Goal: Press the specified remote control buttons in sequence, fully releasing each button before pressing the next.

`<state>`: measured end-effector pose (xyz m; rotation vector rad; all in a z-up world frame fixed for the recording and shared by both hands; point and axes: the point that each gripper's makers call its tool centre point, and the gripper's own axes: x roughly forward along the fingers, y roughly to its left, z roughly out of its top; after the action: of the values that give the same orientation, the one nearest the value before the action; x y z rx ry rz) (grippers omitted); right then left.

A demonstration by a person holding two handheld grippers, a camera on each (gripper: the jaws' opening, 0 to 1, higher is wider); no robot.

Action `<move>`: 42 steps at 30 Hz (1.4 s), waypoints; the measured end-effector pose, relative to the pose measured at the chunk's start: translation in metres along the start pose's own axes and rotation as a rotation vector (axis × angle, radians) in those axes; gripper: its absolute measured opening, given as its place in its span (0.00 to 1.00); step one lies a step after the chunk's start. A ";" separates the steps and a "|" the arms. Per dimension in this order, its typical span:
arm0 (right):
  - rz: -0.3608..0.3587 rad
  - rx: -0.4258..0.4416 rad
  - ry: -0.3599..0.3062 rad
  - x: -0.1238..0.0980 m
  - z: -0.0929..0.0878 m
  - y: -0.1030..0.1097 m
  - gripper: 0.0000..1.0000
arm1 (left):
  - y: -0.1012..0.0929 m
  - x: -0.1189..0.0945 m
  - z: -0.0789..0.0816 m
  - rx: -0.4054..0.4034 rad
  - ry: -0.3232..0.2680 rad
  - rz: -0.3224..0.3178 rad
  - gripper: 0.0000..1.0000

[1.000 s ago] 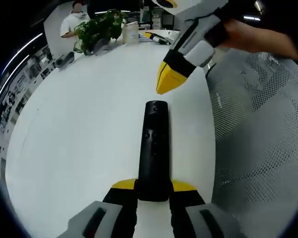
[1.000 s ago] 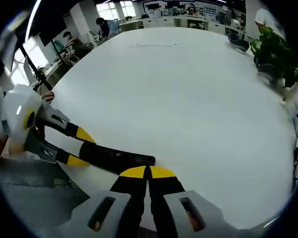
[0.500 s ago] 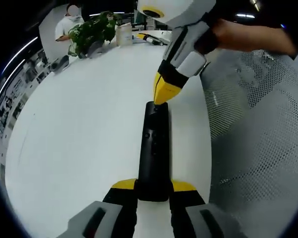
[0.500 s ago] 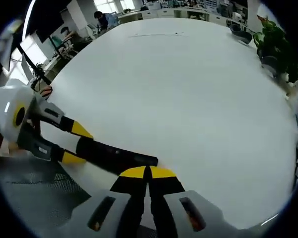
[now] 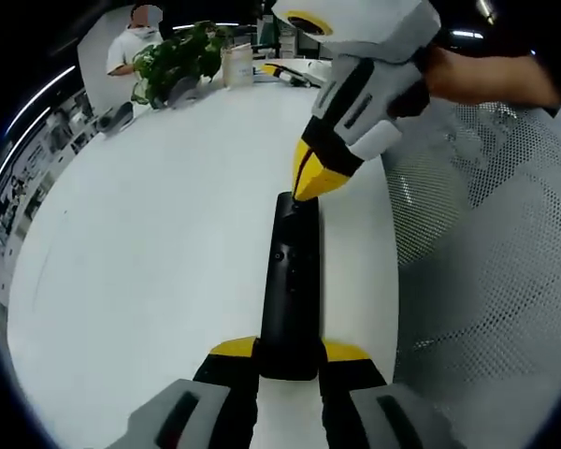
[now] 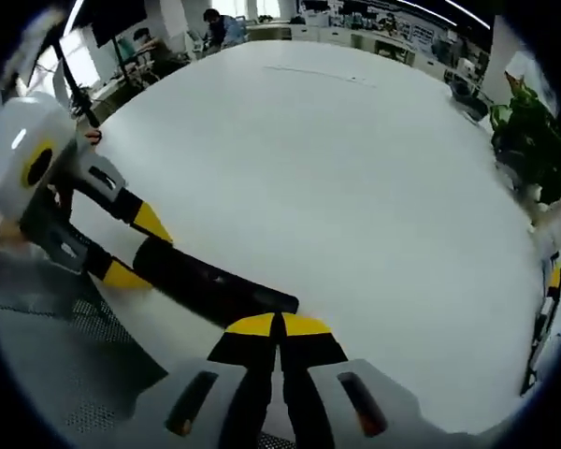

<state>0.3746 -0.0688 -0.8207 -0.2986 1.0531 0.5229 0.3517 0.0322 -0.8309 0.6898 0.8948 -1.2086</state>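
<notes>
- Black remote [image 5: 289,285] lies lengthwise on the white table [image 5: 150,243], near the table edge, beside a grey mesh chair seat [image 5: 486,271].
- L gripper [image 5: 289,352]: yellow-tipped jaws clamped on the near end of the remote, one jaw each side — narrow gap, remote between them. Same grip seen from the right gripper view, where the L gripper [image 6: 122,245] comes in from the left w/ the remote [image 6: 215,285] running out from its tips.
- R gripper [image 5: 315,182]: comes in from upper right in the left gripper view, yellow tips pressed together, no gap visible. Tip sits at the far end of the remote, on or just over its top face; cannot tell contact for sure.
- In its own view the R gripper [image 6: 279,325] shows both jaws side by side, touching, nothing between them; tips right at the remote's end.
- Small buttons visible mid-body on the remote — too small to tell which.
- A person's hand [image 5: 477,75] holds the R gripper body.
- Bkgd: potted plant [image 5: 173,58] and a white container [image 5: 235,65] at the far table edge; a person in white [image 5: 136,42] behind. Office desks beyond, w/ another person [image 6: 217,23] seated far off.
</notes>
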 end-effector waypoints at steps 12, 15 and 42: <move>0.010 0.027 -0.036 0.001 0.001 -0.002 0.00 | 0.000 0.000 0.000 -0.003 -0.004 0.000 0.24; 0.025 0.080 -0.041 0.001 0.001 -0.004 0.00 | 0.000 0.000 0.000 -0.002 -0.005 0.000 0.24; 0.109 0.129 -0.024 0.000 0.001 0.009 0.00 | 0.000 0.000 0.000 0.003 -0.010 -0.001 0.24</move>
<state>0.3708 -0.0607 -0.8203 -0.1213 1.0790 0.5525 0.3517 0.0321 -0.8309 0.6856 0.8857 -1.2139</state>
